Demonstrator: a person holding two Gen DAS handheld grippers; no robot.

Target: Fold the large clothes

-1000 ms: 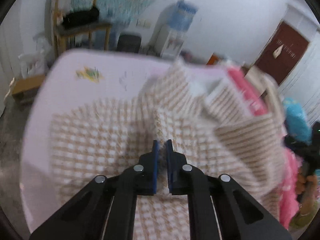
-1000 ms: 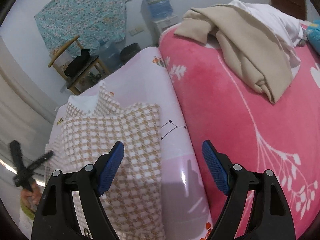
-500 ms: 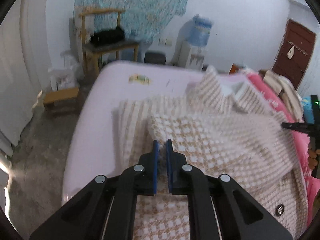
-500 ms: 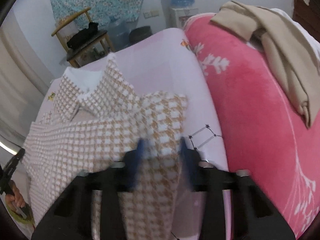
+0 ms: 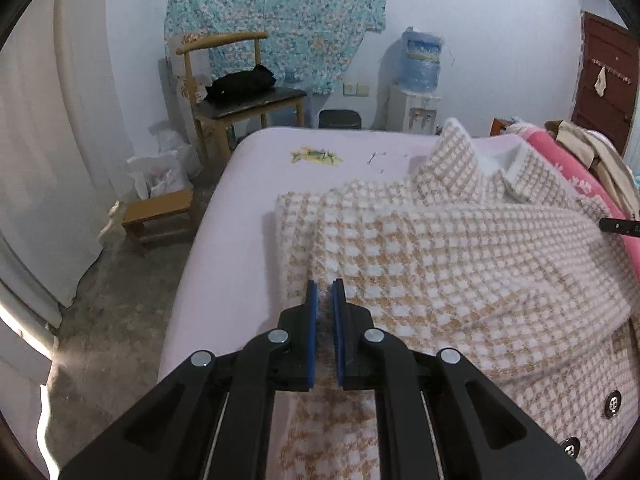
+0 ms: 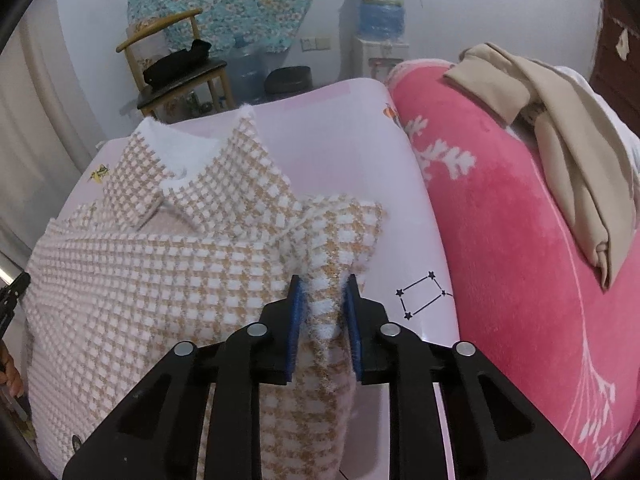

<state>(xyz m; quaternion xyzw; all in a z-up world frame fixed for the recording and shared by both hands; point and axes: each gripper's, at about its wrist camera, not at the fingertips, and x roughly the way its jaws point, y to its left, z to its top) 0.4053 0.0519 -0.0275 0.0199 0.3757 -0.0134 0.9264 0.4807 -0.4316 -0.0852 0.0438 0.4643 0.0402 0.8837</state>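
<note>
Nearest you, your left gripper [image 5: 325, 300] is clamped tight on the near left edge of the fuzzy tan-and-white houndstooth jacket [image 5: 460, 264]. Your right gripper [image 6: 322, 300], jaws easing apart, has a thick fold of its right edge between the pads. The jacket runs away from both, collar [image 6: 192, 168] farthest, across the lilac bedsheet [image 6: 340, 128].

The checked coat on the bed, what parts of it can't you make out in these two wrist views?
- Left wrist view: the checked coat runs under the left gripper and off the lower edge, so its hem is hidden.
- Right wrist view: the right gripper covers the coat's near fold; the left side is cut off.
- The buttons are too small for detail.
</note>
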